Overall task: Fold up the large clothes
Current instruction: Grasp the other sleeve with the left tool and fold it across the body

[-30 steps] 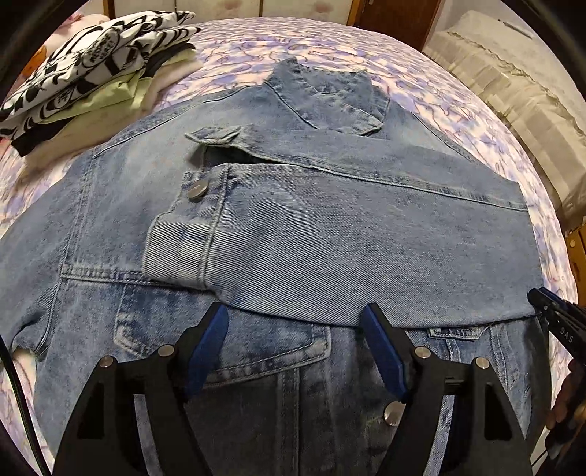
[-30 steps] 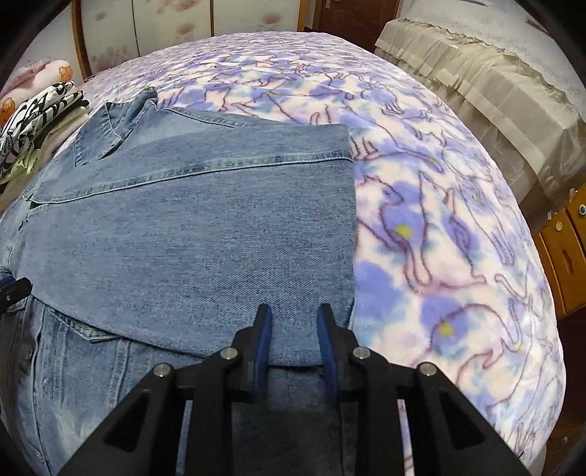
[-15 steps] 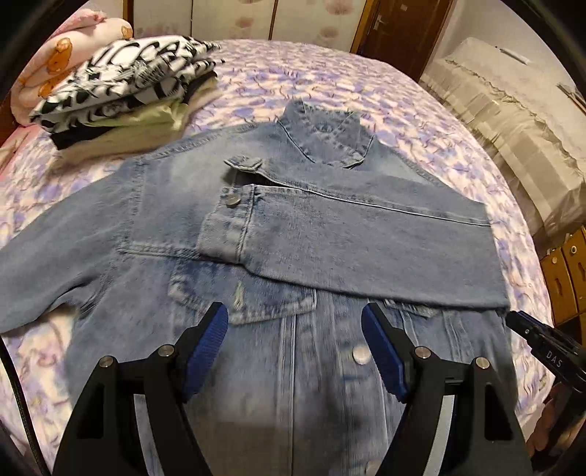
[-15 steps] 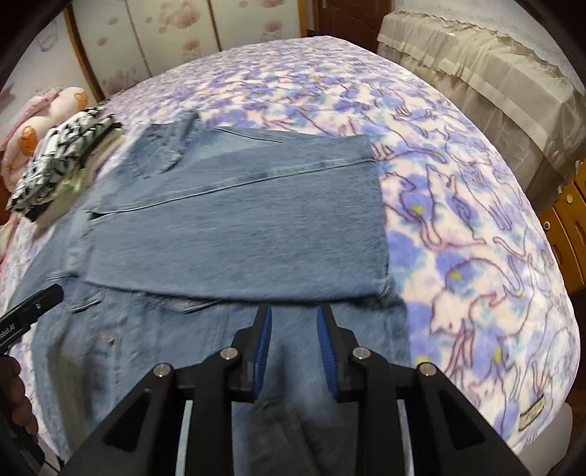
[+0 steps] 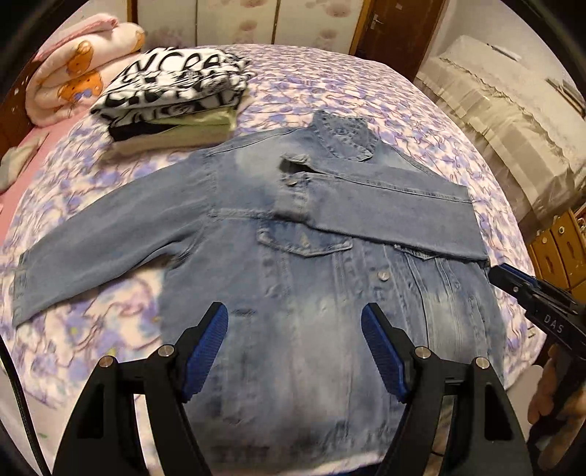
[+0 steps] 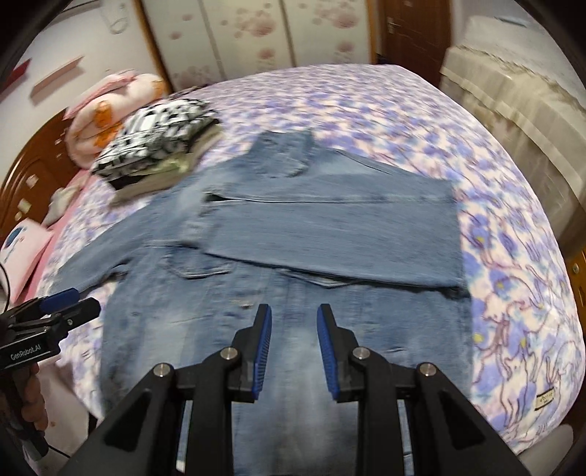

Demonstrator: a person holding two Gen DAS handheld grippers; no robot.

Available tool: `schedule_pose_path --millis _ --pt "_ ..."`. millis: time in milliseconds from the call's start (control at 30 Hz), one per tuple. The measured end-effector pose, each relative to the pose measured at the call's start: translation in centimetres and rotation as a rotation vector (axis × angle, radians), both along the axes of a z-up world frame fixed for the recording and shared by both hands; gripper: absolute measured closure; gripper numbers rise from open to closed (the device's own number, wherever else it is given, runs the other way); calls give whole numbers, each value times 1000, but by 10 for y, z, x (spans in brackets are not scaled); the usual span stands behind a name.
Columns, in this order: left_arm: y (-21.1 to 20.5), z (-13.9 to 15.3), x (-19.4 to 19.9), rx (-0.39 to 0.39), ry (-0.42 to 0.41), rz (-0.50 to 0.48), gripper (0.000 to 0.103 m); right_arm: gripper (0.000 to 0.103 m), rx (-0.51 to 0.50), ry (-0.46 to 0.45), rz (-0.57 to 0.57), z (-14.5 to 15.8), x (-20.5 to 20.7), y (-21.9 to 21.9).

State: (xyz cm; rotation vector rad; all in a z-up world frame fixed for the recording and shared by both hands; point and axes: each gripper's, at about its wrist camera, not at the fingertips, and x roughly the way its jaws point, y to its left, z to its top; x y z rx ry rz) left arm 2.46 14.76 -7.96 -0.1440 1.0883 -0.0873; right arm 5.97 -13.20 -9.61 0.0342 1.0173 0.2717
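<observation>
Both grippers have pulled up and back from the jacket (image 5: 293, 256), so much more of the bed (image 5: 366, 88) shows now than a moment ago. The jacket has not moved. It lies flat on the bed, front up. One sleeve (image 5: 384, 208) is folded across the chest, with its cuff near the middle. The other sleeve (image 5: 110, 241) is not folded yet and sticks out to the side. I think that sleeve comes next.

The left gripper (image 5: 295, 344) has its jaws wide apart, with nothing in them. The right gripper (image 6: 294, 340) has its jaws only a little apart, and they hold nothing too. A hand (image 5: 553, 399) holds the right gripper at the edge of the left view.

The bed has a soft cover with purple and white swirls. A stack of folded clothes (image 5: 172, 99) sits behind the jacket, well apart from it. A pink blanket (image 5: 80, 73) with bears is rolled up by the headboard. Behind the bed are flowery wardrobe doors (image 6: 256, 33) and a brown door (image 5: 399, 29).
</observation>
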Motion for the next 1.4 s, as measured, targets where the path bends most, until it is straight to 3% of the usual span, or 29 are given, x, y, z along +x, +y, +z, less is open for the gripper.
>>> schedule_pose_path --millis 233,400,867,1000,1167,1200,1233,1300,1400 --pt "76 13 -10 -15 30 76 29 77 10 -25 117 15 -2 65" --pt "151 0 -4 -116 59 208 29 77 12 -33 181 19 13 117" --pt "345 -120 2 -433 172 802 29 77 32 55 296 -30 67 241" --pt "377 -150 -5 -477 195 956 29 77 36 82 318 -44 71 256" --pt "394 -159 0 -468 184 1053 29 77 27 105 328 -60 73 261" --pt "397 -159 3 -443 176 1062 35 77 24 110 327 -62 73 261" --pt "399 -156 6 -392 168 1072 57 77 23 116 326 -65 73 259" --pt "405 -153 13 -304 186 1064 90 77 22 127 319 -70 73 253" --pt "397 -142 27 -219 176 1011 97 77 25 135 303 -75 71 240"
